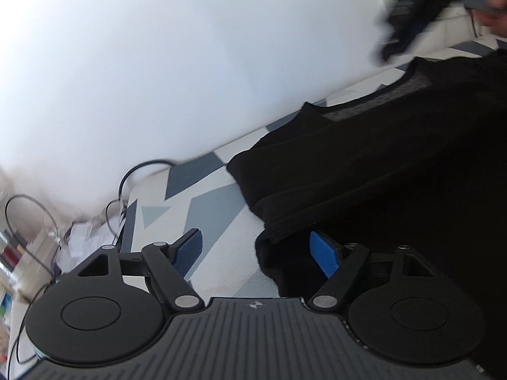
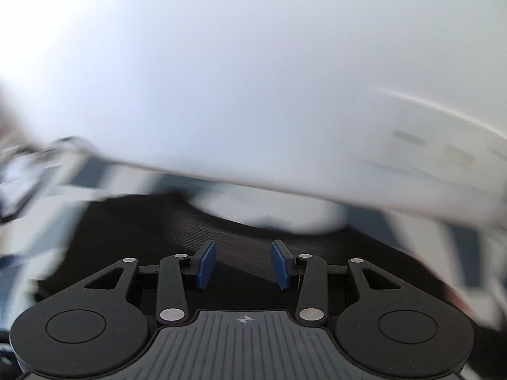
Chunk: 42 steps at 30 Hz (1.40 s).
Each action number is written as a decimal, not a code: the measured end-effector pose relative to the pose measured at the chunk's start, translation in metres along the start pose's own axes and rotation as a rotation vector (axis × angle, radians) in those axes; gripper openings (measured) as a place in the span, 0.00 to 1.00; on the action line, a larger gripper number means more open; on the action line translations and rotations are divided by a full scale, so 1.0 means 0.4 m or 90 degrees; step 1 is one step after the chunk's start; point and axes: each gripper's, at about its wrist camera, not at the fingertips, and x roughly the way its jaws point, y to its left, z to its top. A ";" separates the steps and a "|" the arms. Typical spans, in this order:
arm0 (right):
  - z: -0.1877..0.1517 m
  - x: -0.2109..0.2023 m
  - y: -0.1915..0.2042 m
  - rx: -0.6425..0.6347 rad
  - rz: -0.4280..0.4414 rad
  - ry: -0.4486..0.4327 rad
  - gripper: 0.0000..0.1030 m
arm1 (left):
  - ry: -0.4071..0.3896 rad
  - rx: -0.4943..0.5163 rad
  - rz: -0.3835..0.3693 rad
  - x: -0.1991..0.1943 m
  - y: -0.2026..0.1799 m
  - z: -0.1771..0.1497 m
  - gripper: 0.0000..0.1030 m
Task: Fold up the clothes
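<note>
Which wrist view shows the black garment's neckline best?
The left wrist view: the black garment lies sharp on the patterned surface, neckline visible. The right wrist view shows it only as motion-blurred dark cloth, no neckline.

The black garment [image 1: 380, 174] is matt knitted cloth, soft and slightly fuzzy, with a grey heathered inner face at its neckline. The patterned cover [image 1: 202, 196] beneath it looks like smooth printed fabric in white, grey and blue. The left gripper [image 1: 256, 253] has matt black plastic arms, shiny metal pivot pins and blue ribbed pads [image 1: 323, 253]; its body is ridged dark plastic. The right gripper [image 2: 244, 264] is built alike. The wall [image 1: 158, 63] is smooth matt white. The cables [image 1: 139, 171] look glossy black.
</note>
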 end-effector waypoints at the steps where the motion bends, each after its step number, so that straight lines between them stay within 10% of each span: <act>1: 0.020 0.034 0.031 -0.043 0.032 -0.003 0.38 | 0.000 0.010 -0.006 0.004 -0.004 0.000 0.54; 9: 0.097 0.265 0.195 -0.217 0.119 0.036 0.40 | 0.010 -0.022 -0.056 0.027 0.017 0.003 0.15; 12: 0.103 0.295 0.215 -0.200 0.163 0.067 0.36 | 0.002 -0.038 -0.059 0.023 0.023 -0.007 0.11; 15: 0.098 0.316 0.225 -0.217 0.163 0.086 0.02 | -0.003 -0.054 -0.048 0.018 0.027 -0.020 0.09; 25: 0.119 0.373 0.210 -0.142 0.074 0.036 0.01 | 0.022 -0.093 -0.047 0.022 0.045 -0.036 0.07; 32: 0.115 0.306 0.159 -0.039 0.049 0.000 0.43 | 0.055 -0.148 -0.073 -0.006 0.091 -0.022 0.49; 42: -0.013 0.049 0.106 0.161 -0.110 -0.024 0.68 | 0.119 -0.436 -0.196 -0.107 0.215 -0.038 0.70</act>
